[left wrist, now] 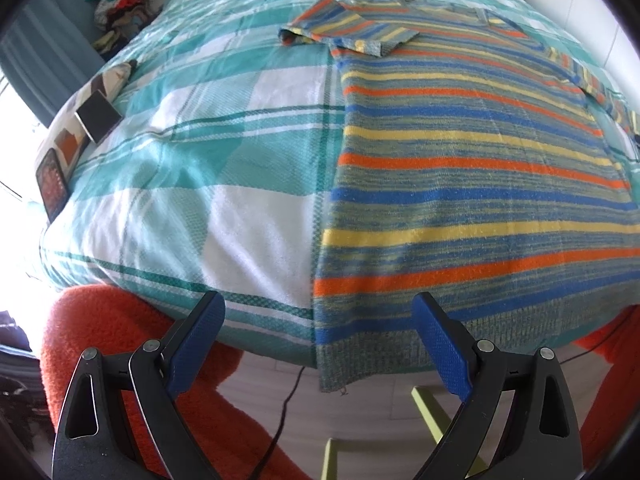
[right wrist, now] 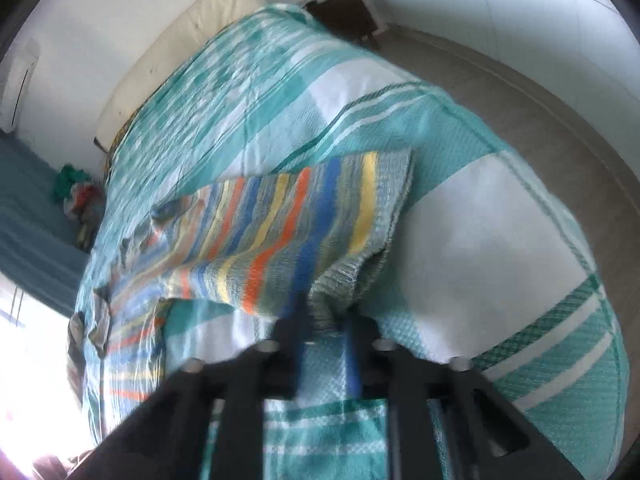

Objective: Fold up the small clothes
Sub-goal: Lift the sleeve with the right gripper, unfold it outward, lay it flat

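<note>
Striped sweater [left wrist: 460, 152] lengthwise, collar far.

Left of the striped sweater [left wrist: 472, 168], you have open bedspread [left wrist: 208, 152] to pass over. Two phones [left wrist: 98, 118] lie well left of the sweater at the bed's edge, and a clothes pile [left wrist: 120, 4] stands beyond them.

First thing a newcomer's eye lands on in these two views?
The striped sweater in orange, blue and yellow, spread on the right side of the teal checked bedspread, with one sleeve folded across its top. In the right wrist view, the right gripper is pinched shut on a lifted corner of it, while the left gripper hangs open at the bed's near edge, holding nothing.
</note>
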A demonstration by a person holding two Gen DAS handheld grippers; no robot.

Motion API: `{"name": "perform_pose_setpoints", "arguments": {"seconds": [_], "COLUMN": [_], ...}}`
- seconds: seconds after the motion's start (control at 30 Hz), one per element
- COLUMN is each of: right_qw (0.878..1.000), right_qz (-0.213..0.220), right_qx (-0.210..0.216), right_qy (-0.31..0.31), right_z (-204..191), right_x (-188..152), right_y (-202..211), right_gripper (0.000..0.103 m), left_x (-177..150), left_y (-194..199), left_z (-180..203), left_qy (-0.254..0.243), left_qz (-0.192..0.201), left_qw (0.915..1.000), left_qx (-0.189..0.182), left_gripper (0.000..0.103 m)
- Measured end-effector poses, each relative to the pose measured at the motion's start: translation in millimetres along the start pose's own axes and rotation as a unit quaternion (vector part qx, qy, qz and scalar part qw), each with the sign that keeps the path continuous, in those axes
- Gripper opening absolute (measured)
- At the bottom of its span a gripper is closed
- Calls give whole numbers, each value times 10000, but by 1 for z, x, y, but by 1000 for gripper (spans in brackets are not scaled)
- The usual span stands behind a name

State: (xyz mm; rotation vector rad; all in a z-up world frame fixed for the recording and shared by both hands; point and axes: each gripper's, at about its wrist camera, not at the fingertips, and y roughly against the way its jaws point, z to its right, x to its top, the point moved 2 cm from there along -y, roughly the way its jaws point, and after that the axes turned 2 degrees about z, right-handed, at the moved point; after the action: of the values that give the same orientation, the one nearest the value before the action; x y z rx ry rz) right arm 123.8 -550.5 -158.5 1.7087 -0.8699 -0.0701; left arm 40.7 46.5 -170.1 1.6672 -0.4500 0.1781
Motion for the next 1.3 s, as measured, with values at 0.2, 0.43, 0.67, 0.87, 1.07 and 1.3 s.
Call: {"name": "perform_pose_setpoints", "arguments": {"seconds": [0.2,0.43,0.67,0.87,1.07,1.3], "right_qw": [9975,9971,9919,9811,9909,9897], "right_qz": [-196,-108,-1,285,264,-5], "right_qx": [-655,-740,-1273,-1898,-1252,-681], "right_qy": [-188,-164,37,229,417,1261], "right_z": [10,9,10,5,-41,-139], "right_x": [7,4,-10,-34,-80,-159], "right_y": [-1,3,44,93,120,108], "right_gripper": [7,9,22,49,61,63], "left_x": [-3,-5,-6,-8,-9,-10], "left_y": [-13,-7,-7,-5,-3,-4], "left_z": [-8,-13,-19,-21,-20,-27], "left_qy": [164,201,314,370,327,432], "left_qz": [-222,-115,-82,-5,102,93], "left_qw": [9996,9997,9994,9991,9989,9981], "left_qx": [-19,-18,-122,-212,-318,-439], "left_gripper": [95,95,95,95,95,95]}}
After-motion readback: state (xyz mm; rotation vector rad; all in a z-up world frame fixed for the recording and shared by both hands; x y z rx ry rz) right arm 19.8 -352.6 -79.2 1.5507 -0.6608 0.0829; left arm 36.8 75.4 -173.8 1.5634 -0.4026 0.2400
